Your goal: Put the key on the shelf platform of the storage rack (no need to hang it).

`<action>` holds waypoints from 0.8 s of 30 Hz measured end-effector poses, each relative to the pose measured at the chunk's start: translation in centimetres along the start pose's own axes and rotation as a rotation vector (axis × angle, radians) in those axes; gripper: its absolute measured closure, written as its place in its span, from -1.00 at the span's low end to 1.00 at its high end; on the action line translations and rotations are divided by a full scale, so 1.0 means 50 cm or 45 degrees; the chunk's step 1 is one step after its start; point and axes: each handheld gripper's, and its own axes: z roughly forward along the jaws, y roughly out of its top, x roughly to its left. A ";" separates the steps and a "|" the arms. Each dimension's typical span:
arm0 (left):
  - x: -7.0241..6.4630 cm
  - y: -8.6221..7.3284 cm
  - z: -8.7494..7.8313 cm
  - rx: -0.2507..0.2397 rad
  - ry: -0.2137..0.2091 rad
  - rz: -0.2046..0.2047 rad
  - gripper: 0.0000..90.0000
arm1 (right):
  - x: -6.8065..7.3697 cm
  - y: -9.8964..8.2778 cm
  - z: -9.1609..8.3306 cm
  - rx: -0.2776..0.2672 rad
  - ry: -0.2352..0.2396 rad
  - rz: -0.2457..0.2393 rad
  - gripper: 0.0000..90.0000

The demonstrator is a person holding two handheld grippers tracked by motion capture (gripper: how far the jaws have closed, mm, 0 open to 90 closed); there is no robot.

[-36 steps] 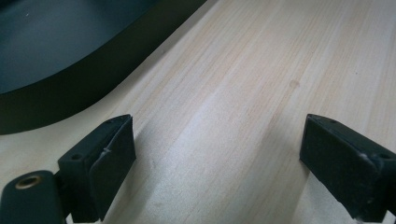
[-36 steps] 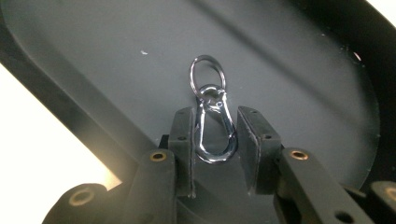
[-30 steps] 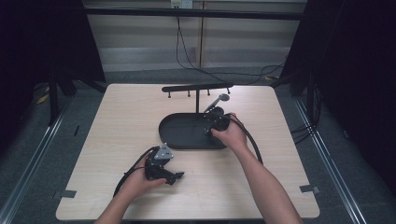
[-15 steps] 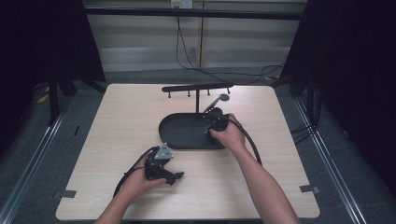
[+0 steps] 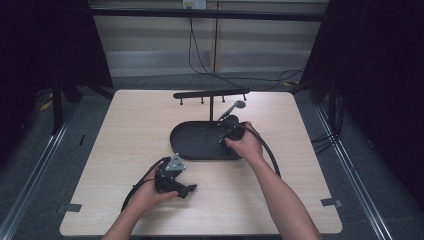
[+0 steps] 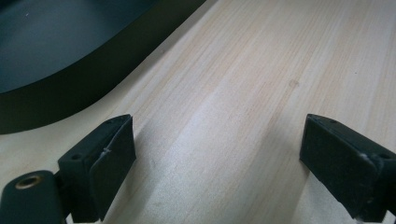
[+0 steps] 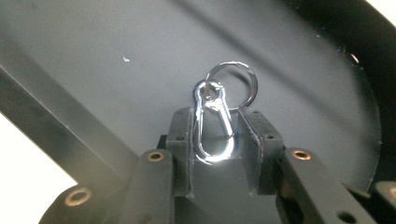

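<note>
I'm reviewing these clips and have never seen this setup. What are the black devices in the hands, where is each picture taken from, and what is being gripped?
A person sits at a wooden table and holds a hand-operated two-jaw gripper in each hand. The high view looks down from above. The other two come from cameras riding on the grippers. The left gripper rests on the table near the tray's edge, jaws wide apart and empty. The right gripper reaches into a black oval tray and is closed on a shiny metal carabiner clip with a key ring attached. Behind the tray stands a black rack with small pegs.
</note>
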 end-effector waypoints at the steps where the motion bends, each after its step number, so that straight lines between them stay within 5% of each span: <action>1: 0.000 0.000 0.000 0.000 -0.001 0.001 -0.78 | -0.001 0.000 -0.001 -0.005 0.002 -0.003 0.47; 24: 0.000 0.000 0.000 0.000 0.001 0.002 -0.78 | -0.001 -0.008 -0.032 0.001 0.034 -0.012 0.08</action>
